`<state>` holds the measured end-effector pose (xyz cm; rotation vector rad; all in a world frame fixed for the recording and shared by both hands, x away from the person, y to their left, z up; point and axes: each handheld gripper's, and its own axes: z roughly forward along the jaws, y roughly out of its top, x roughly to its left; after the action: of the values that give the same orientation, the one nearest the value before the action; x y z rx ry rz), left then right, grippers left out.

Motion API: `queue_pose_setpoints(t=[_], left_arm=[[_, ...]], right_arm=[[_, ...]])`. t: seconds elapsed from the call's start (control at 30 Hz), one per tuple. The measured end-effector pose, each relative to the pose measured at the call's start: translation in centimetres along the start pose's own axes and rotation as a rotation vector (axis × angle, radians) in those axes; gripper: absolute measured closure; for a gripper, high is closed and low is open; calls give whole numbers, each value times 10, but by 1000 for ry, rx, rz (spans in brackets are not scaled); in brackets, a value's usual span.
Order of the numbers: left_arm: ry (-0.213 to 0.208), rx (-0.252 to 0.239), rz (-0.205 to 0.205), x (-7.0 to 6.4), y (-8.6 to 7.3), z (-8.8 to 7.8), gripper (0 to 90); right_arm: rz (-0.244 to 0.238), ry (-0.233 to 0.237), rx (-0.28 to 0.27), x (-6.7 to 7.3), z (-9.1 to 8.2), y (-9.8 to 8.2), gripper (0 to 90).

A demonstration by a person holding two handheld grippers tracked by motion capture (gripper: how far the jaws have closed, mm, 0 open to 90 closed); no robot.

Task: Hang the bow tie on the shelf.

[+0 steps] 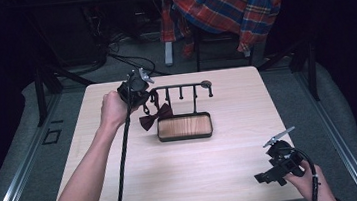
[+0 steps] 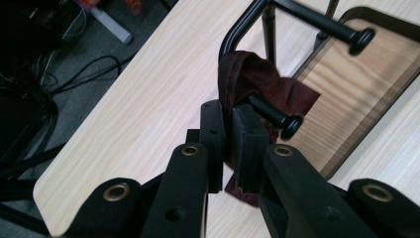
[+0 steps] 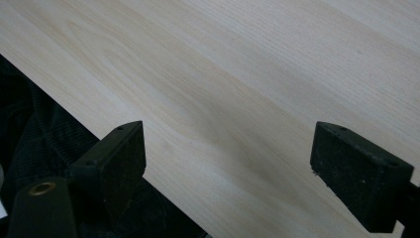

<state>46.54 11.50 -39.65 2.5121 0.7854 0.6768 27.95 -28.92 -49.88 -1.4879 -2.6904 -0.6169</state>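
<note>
A dark red bow tie (image 1: 155, 117) hangs by its strap from the left end of a black peg rack (image 1: 181, 86), which rises from a wooden tray (image 1: 185, 127) at the table's middle. My left gripper (image 1: 137, 87) is at the rack's left end, shut on the bow tie's strap (image 2: 233, 84) just below a peg (image 2: 277, 115). The bow tie's body (image 2: 287, 96) drapes over the tray's edge. My right gripper (image 1: 269, 174) rests low near the table's front right corner, jaws wide open over bare wood, with one finger (image 3: 116, 153) near the table edge.
The light wooden table (image 1: 189, 170) has open room in front of the tray. A plaid shirt (image 1: 229, 2) lies over a chair behind the table. Cables (image 1: 111, 57) run across the floor at the back left. Black frame legs stand at both sides.
</note>
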Motion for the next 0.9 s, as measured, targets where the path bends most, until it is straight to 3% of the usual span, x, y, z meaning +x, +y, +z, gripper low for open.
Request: queue_pose_setpoints(t=[0.2,0.47,0.53,0.63,0.7,0.9], left_arm=[[-11,23,-2,1,-4,4,812],[-14,58,-5,4,-11,7,683],[-7,62,-16,4,-13,7,580],[8,70,-29,5,-16,7,501],[13,76,-42,7,-19,7,401],[1,57,-78,10,-25,2,251]], right_arm=[[0,-5,1,0,0,0,137],[8,8,0,0,0,0,137],[-6,-4,8,0,0,0,137],[-8,-2,11,-1,-1,0,137],[9,12,-19,1,1,0,137],[3,11,-4,0,0,0,137]])
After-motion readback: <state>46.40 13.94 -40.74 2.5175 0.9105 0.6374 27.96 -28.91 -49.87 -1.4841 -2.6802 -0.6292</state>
